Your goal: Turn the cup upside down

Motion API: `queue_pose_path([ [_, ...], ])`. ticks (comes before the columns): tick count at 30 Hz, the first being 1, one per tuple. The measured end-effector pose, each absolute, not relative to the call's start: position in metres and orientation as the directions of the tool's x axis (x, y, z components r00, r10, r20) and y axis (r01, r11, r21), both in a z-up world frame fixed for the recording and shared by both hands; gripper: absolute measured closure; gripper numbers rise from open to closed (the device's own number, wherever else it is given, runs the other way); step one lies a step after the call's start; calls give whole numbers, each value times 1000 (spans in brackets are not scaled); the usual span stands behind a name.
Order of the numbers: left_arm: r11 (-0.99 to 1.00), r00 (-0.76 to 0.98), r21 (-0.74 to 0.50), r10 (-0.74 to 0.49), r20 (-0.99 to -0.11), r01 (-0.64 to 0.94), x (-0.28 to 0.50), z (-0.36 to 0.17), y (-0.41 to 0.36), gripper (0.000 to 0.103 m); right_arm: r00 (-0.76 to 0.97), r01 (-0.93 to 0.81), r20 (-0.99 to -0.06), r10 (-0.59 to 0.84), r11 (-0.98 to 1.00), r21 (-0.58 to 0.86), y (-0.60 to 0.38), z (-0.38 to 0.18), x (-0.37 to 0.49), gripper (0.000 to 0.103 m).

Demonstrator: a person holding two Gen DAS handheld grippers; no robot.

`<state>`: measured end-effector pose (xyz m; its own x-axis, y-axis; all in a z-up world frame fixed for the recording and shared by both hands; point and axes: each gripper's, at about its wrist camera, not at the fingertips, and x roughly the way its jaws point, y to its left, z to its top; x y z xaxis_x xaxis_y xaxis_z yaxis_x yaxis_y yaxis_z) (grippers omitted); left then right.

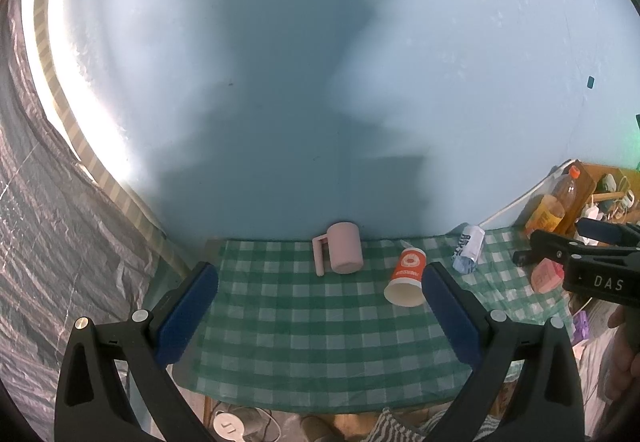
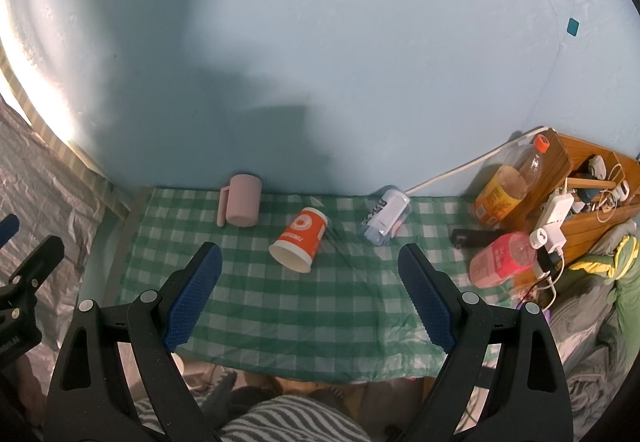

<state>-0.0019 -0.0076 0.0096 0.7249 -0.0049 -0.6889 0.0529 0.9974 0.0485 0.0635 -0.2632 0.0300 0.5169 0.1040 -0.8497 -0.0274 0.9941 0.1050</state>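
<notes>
The paper cup [image 2: 299, 240] lay on its side on the bench [image 2: 280, 322], mouth toward the near edge, base toward the wall [image 2: 360, 41]. A pink mug [image 2: 242, 205] stood inverted left of the cup, near the wall; a clear cup [image 2: 386, 217] lay tipped over to the cup's right. Bottles [image 2: 506, 181] crowded the bench end beyond that.

Left gripper [image 1: 320, 306] and right gripper [image 2: 310, 296] both hung short of the cup, jaws spread wide and holding nothing.

Judgement: the cup looked light and thin-walled — easily crushed and apt to roll. A gentle hold across the mid-body, clear of the soft rim, seemed soundest.

Open cloth lay in front of the cup; the near edge and the neighbours on either side limited swing room.
</notes>
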Motion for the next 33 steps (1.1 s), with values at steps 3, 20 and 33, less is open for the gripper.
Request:
queue_pose_path([
  [3,997,725,49,-6,-688,55,-2,10,-8,0,517,-27,-849,104,994,106,-263,30,63,13],
  [20,997,726,54,-5,-687,59,-4,9,-14,0,512,-29,-853,102,994,101,-261,29,61,13],
  [33,997,726,54,-6,-687,60,-5,7,-15,0,509,-29,-855,103,994,102,-263,28,60,13],
])
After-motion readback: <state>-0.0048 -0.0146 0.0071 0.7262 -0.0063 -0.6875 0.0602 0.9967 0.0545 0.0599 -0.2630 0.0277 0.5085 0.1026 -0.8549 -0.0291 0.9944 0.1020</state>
